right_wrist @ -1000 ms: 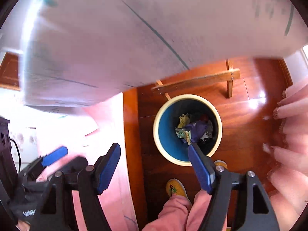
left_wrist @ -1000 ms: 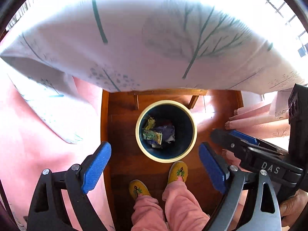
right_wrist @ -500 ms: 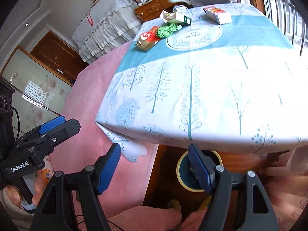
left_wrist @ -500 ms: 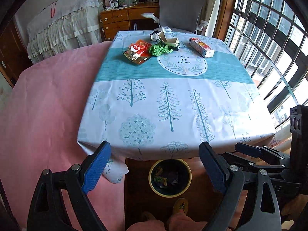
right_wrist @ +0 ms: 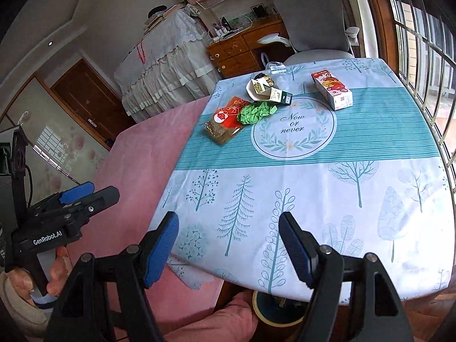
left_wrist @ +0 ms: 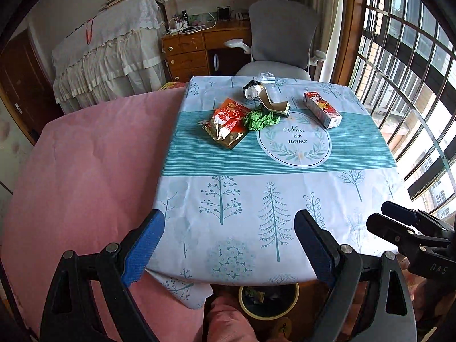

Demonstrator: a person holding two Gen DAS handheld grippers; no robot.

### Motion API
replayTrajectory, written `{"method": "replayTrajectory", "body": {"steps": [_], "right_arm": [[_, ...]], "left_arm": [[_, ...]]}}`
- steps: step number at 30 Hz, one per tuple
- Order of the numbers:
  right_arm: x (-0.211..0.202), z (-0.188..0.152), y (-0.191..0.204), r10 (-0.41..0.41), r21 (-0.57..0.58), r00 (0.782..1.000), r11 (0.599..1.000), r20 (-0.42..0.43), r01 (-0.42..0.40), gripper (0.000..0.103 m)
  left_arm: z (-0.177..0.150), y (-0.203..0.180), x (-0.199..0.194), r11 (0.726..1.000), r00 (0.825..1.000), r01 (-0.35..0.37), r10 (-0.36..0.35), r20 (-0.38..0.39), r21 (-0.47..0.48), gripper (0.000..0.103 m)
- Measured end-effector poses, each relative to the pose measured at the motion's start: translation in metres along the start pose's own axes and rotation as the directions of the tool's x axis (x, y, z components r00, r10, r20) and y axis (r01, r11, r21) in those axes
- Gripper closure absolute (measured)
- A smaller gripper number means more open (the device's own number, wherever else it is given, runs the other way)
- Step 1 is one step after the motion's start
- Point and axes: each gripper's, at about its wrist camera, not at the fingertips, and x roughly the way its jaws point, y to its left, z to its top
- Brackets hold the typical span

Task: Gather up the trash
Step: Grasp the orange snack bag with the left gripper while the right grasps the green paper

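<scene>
Trash lies at the far end of the tree-print tablecloth [left_wrist: 273, 199]: a red-gold snack bag [left_wrist: 226, 122], a crumpled green wrapper [left_wrist: 260, 119], an opened small carton [left_wrist: 275, 105], a crumpled white wrapper [left_wrist: 252, 89] and a red-white box [left_wrist: 322, 109]. Below the table's near edge a cream-rimmed blue bin [left_wrist: 268, 299] holds several scraps. My left gripper [left_wrist: 228, 219] hangs open over the near edge with nothing between its blue pads. My right gripper [right_wrist: 228, 219] stands open and empty too, level with it on the right.
A pink cover [left_wrist: 85, 185] spreads to the left of the table. A grey office chair [left_wrist: 280, 34] and a wooden desk [left_wrist: 196, 48] stand behind it, with barred windows [left_wrist: 413, 85] along the right. A person's pink-trousered leg [left_wrist: 225, 322] is below, beside the bin.
Both grippers rose from under the table edge, above the bin, to above the tabletop and tilted up. The trash on the table came into view. Jaws stayed wide open.
</scene>
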Motion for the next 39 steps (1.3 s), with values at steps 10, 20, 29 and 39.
{"method": "replayTrajectory", "body": {"steps": [10,20,29,39], "right_arm": [[0.093,0.073,-0.009,-0.111,0.142,0.993,0.983,-0.048,0.117,0.030],[0.216,0.155,-0.017,-0.182,0.330,0.978,0.921,-0.104,0.206,0.030],[0.287,0.188,-0.036,-0.306,0.386,0.937,0.854,-0.168,0.348,0.030],[0.303,0.182,-0.041,-0.351,0.344,0.911,0.846,-0.216,0.407,0.061]], "left_arm": [[0.114,0.045,0.123,0.993,0.991,0.117,-0.115,-0.062,0.022,0.012],[0.191,0.078,0.268,0.966,0.948,0.251,-0.235,-0.214,0.053,0.012],[0.204,0.079,0.358,0.952,0.908,0.303,-0.274,-0.316,0.044,0.014],[0.189,0.058,0.390,0.917,0.847,0.399,-0.355,-0.395,0.031,0.036]]}}
